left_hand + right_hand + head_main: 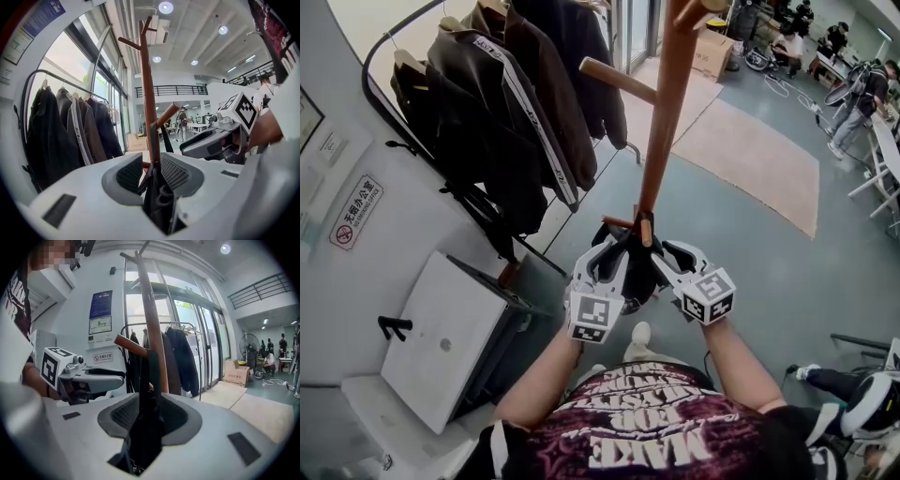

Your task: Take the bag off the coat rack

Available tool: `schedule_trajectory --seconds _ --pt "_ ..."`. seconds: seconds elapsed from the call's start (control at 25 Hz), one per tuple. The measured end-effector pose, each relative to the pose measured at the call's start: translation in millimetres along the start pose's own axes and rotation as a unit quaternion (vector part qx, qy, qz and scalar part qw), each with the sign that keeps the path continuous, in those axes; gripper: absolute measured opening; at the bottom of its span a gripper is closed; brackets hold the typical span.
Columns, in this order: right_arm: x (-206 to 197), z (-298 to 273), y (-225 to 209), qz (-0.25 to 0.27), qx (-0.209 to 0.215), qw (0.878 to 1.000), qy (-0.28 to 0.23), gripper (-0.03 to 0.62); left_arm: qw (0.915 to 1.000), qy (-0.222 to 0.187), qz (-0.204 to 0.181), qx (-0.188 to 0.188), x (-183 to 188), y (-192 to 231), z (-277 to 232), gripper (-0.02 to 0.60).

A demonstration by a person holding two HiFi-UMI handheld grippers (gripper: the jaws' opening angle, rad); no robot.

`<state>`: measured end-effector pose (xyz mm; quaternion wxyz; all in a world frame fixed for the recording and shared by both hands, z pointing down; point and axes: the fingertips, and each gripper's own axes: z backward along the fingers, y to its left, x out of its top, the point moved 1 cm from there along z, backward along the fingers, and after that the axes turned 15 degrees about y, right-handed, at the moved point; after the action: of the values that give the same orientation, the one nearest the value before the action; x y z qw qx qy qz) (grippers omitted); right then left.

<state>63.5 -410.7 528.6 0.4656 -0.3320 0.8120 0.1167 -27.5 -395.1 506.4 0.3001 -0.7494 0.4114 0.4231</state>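
A black bag [637, 279] hangs low on the brown wooden coat rack [661, 122], its strap [152, 373] looped over a short peg [132, 346]. My left gripper [617, 253] is at the bag's left side and my right gripper [664, 251] at its right, both close against the pole. In the left gripper view the jaws [151, 171] are shut on bunched black bag fabric [158, 201]. In the right gripper view the jaws [147, 416] are shut on the bag [143, 437] just below the strap. Most of the bag is hidden between the grippers.
A clothes rail with dark jackets [506, 103] stands close on the left. A white cabinet [450, 337] sits below it by the wall. A beige rug [759, 159], a cardboard box [712, 52] and seated people [787, 42] are farther off at the right.
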Motion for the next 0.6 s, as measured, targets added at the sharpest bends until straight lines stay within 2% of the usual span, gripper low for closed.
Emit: schedule_trajectory --seconds 0.4,0.56,0.6 --pt "2 -34 -8 -0.001 0.003 1.0 0.014 0.138 0.9997 0.02 -0.013 0.001 -3 -10 -59 0.11" --pt "0 -42 -17 -0.013 -0.018 1.0 0.022 0.091 0.9992 0.024 -0.015 0.028 -1 -8 -64 0.107" --pt "0 -42 -18 -0.013 -0.022 0.999 0.021 0.075 0.9989 0.028 -0.016 0.034 -2 -8 -64 0.082"
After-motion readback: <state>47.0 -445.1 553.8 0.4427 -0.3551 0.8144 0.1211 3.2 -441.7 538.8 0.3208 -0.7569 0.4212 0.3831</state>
